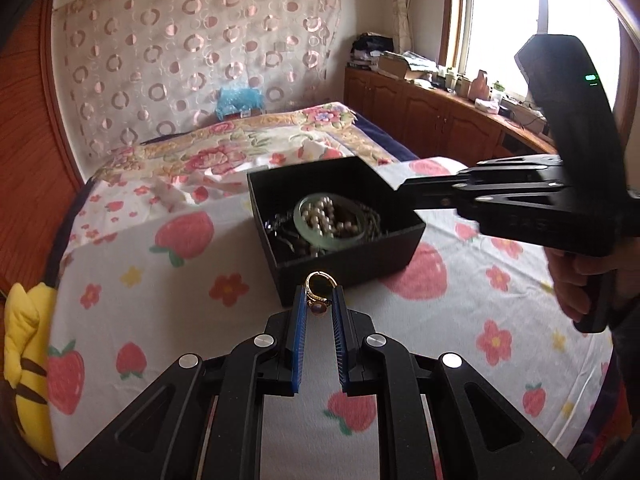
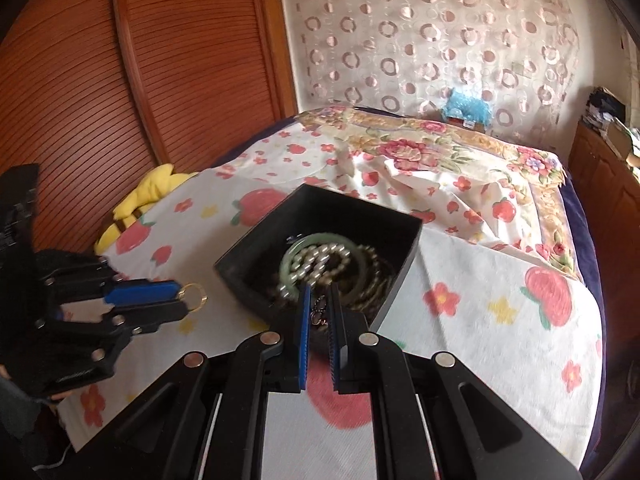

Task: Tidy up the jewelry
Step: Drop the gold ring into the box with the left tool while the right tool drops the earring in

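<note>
My left gripper [image 1: 318,300] is shut on a gold ring [image 1: 318,288] with a small stone, held just above the strawberry-print sheet in front of the black box [image 1: 352,264]. In the box lie a green bangle [image 1: 298,216], pearl strands [image 1: 320,216] and dark chains. In the right wrist view my right gripper [image 2: 320,306] hangs over the near edge of the box [image 2: 256,236], shut on a small dark metal jewelry piece [image 2: 319,314]. The bangle [image 2: 286,264] lies just beyond it. The left gripper [image 2: 182,299] with the ring [image 2: 196,296] is at the left. The right gripper [image 1: 400,190] reaches in from the right.
The box sits on a bed with a strawberry sheet [image 1: 160,280] and a floral quilt [image 2: 420,152] behind. A yellow plush toy [image 2: 140,196] lies at the bed's left edge by a wooden wardrobe [image 2: 120,60]. A hand [image 1: 568,280] holds the right gripper. Cluttered cabinets [image 1: 440,104] line the window.
</note>
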A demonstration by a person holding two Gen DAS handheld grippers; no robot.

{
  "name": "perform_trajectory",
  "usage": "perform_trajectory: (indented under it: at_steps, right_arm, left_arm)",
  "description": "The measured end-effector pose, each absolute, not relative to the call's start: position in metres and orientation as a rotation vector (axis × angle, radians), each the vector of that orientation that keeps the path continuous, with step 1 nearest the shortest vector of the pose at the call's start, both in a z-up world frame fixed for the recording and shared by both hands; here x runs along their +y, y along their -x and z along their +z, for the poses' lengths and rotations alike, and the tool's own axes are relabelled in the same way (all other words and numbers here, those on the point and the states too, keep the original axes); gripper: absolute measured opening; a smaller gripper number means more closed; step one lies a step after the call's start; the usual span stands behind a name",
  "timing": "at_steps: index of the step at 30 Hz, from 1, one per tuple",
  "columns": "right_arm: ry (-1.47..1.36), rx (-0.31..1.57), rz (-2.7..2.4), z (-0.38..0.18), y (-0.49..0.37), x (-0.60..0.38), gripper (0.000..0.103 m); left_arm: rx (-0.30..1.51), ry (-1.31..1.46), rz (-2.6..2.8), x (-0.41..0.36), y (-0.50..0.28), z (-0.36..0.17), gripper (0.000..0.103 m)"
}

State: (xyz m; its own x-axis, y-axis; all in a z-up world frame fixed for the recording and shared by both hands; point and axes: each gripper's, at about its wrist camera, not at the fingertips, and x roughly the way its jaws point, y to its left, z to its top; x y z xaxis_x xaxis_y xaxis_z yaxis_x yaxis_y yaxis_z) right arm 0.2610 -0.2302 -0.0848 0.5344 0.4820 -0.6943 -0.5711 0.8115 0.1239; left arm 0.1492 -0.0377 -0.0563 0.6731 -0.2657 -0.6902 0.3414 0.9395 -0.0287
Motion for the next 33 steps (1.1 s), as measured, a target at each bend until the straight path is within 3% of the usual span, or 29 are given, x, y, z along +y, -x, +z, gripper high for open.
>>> perform_trajectory:
  at_steps: [13, 17, 33]
  right_arm:
    - [0.088, 0.805, 0.579, -0.092, -0.294, -0.232, 0.010]
    - [0.047, 0.800, 0.596, -0.089, -0.294, -0.240, 0.026]
    - [0.025, 0.772, 0.577, -0.088, -0.265, -0.275, 0.027]
  left_arm:
    - [0.744, -0.116, -0.323, -0.049, -0.180, -0.047, 0.012]
    - [0.740, -0.099, -0.331, -0.052, -0.192, -0.041, 0.012]
    - [0.786, -0.100, -0.257, -0.053, -0.253, -0.045, 0.012]
